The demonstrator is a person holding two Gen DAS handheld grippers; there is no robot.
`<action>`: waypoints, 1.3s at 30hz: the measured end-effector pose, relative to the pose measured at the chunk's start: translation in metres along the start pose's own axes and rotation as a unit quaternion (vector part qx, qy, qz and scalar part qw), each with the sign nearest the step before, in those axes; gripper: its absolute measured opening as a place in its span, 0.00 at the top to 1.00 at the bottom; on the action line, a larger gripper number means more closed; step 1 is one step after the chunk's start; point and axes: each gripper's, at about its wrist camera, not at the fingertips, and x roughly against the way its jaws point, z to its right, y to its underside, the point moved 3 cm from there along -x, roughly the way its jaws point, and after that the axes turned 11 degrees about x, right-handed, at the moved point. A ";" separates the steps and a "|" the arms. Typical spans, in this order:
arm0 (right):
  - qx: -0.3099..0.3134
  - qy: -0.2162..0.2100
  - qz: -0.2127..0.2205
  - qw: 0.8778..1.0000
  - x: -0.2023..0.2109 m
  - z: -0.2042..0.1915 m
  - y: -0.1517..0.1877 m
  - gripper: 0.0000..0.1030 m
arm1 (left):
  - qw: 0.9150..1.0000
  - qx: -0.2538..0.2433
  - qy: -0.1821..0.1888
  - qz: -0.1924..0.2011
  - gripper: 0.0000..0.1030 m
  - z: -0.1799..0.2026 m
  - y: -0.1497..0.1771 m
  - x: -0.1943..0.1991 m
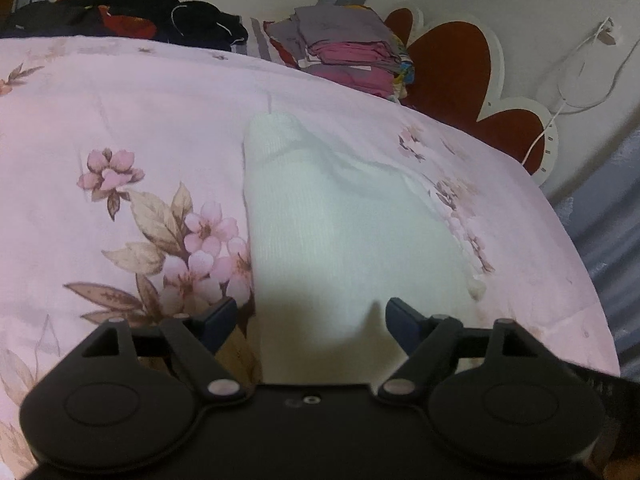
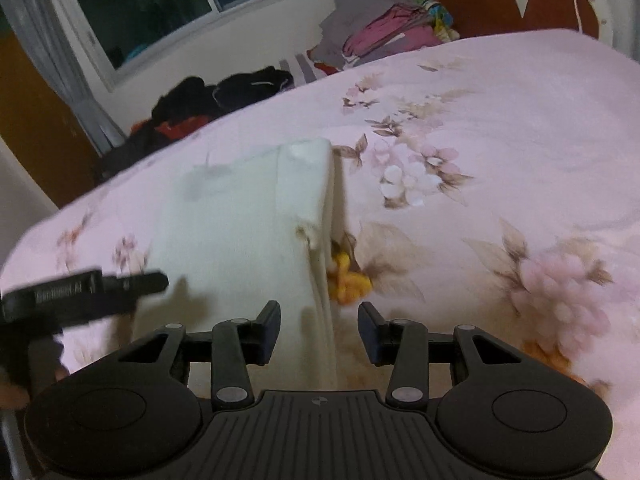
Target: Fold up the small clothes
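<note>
A small white ribbed garment point(image 1: 336, 224) lies folded lengthwise on the pink floral bedspread point(image 1: 120, 112). It also shows in the right wrist view point(image 2: 240, 232), with a folded-over edge on its right side. My left gripper point(image 1: 310, 316) is open just above the garment's near end, jaws wide apart. My right gripper point(image 2: 319, 322) is open over the garment's near right edge. The left gripper's finger also shows in the right wrist view point(image 2: 136, 282), over the garment's left side.
A stack of folded grey and pink clothes point(image 1: 348, 48) sits at the bed's far side by the red heart-shaped headboard point(image 1: 452, 64). A heap of dark clothes point(image 1: 132, 12) lies far left. A window point(image 2: 152, 4) is beyond. The bed edge drops off right.
</note>
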 end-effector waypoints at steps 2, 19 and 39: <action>-0.012 -0.020 0.005 1.000 -0.009 0.004 -0.008 0.48 | 1.000 -0.002 -0.007 0.005 0.20 0.001 -0.005 -0.003; -0.046 -0.090 0.004 0.995 -0.093 0.034 -0.042 0.26 | 1.000 0.018 -0.003 -0.009 0.25 0.008 -0.015 -0.049; -0.003 -0.111 0.032 0.993 -0.063 -0.006 -0.051 0.70 | 0.999 -0.008 -0.015 0.027 0.64 0.031 -0.015 -0.007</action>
